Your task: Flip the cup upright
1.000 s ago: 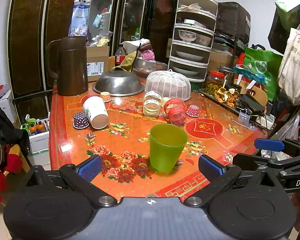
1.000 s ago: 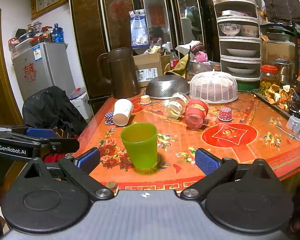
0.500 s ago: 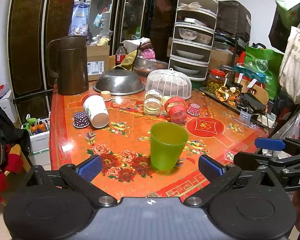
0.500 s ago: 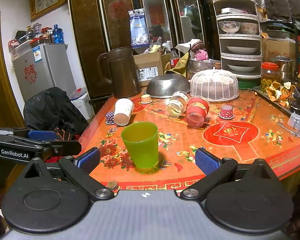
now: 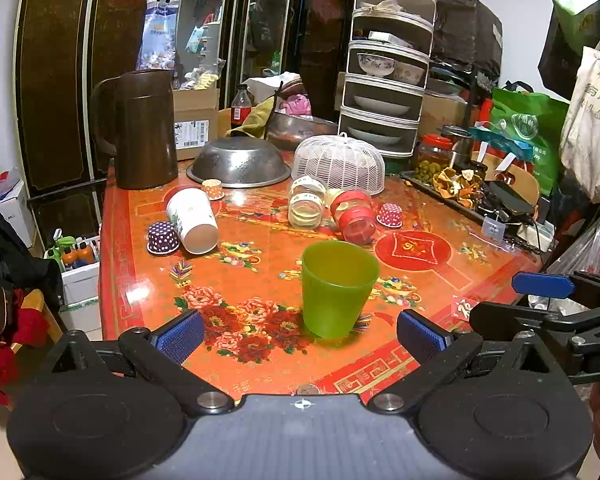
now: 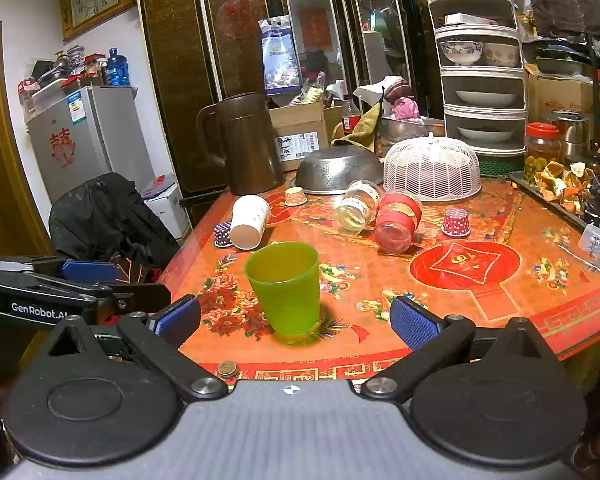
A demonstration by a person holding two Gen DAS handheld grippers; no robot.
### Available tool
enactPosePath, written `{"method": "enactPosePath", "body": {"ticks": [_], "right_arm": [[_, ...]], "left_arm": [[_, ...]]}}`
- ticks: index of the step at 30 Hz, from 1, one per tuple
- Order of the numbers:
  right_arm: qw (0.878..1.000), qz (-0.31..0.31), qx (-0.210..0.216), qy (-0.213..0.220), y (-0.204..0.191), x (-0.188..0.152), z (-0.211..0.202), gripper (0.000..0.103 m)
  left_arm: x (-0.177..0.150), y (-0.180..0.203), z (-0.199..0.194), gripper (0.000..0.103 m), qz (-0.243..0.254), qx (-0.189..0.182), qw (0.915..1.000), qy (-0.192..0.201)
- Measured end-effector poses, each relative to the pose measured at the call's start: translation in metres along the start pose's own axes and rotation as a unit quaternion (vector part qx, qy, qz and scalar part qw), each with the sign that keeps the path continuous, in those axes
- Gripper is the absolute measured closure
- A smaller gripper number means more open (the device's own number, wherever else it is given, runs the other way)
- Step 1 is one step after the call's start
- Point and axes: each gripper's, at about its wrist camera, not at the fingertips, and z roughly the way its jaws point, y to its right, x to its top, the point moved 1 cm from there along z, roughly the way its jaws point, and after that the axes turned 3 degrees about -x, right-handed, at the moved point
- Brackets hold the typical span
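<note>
Green cup (image 5: 337, 288) (image 6: 285, 286) standing upright, mouth up, on the red floral table (image 5: 420, 280) (image 6: 460, 280) close to its near edge. Left gripper (image 5: 300, 336), jaws wide apart, blue pads (image 5: 177, 332) level with the cup's base and clear of it on either side; nothing held. Right gripper (image 6: 293, 322), jaws likewise wide and empty, the cup standing between its pads (image 6: 414, 322) without contact. Both grippers sit at the near edge of the table. A coin (image 6: 227, 369) lies at that edge, in front of the cup. Toward the left edge, a white paper cup (image 5: 191, 220) (image 6: 249, 222) lies on its side, just beside a purple dotted cupcake liner (image 5: 162, 237). Mid-table, a clear jar (image 5: 307, 208) and a red-banded jar (image 5: 354, 218) lie tipped over, side by side. At the far edge: brown pitcher (image 5: 141, 130), steel colander (image 5: 239, 166) inverted, white mesh food cover (image 5: 338, 164).
</note>
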Motion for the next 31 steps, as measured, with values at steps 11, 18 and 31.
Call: {"method": "enactPosePath", "body": {"ticks": [11,18,31], "right_arm": [[1.000,0.001,0.001,-0.002,0.0005,0.0002,0.0006,0.001],[1.000,0.001,0.001,-0.002,0.0006,-0.0003,0.0008,0.001],[1.000,0.002,0.001,-0.005,0.0011,-0.0010,0.0022,0.001]], "left_arm": [[0.0003,0.0017,0.0003,0.000,0.002,-0.001,1.0000,0.000],[0.0002,0.0036,-0.0006,0.000,0.010,0.003,0.9999,0.006],[0.0004,0.0000,0.0014,0.000,-0.002,0.007,1.0000,0.001]]}}
